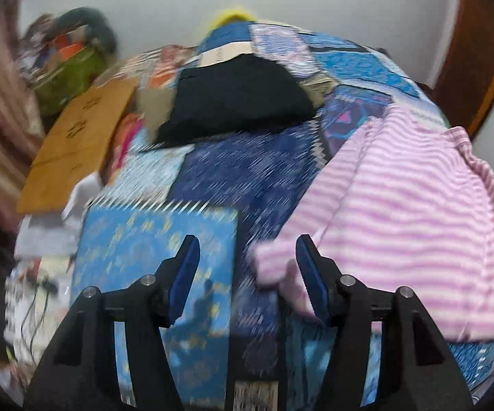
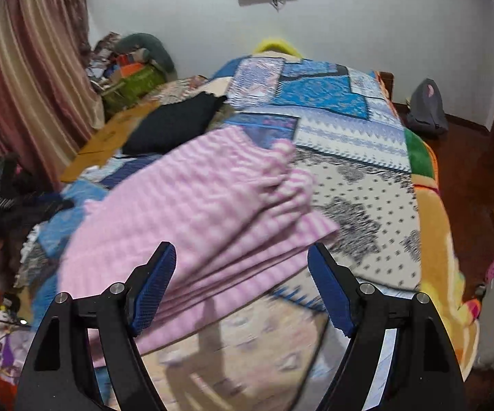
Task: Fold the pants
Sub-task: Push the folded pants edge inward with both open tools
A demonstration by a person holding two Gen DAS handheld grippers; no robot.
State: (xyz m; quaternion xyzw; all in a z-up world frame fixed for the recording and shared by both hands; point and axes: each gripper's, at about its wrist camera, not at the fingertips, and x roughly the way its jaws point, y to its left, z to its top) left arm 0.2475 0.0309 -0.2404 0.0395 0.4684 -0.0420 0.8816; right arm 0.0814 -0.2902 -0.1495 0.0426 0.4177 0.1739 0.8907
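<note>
Both grippers (image 1: 248, 257) (image 2: 241, 262) released; pink striped pants (image 2: 195, 205) on bed (image 2: 366, 205) just ahead.

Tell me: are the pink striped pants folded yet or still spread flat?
Folded, at least partly. The pink striped pants lie on the bed in stacked layers; several edges show along the near side, right wrist view.

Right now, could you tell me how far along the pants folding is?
Partly done, it seems: the pink striped pants lie doubled in layers on the patchwork bedspread. In hand: nothing; the left tool and right tool are open, pads off the cloth. Left: probably another fold, then stacking, perhaps near the folded black garment.
</note>
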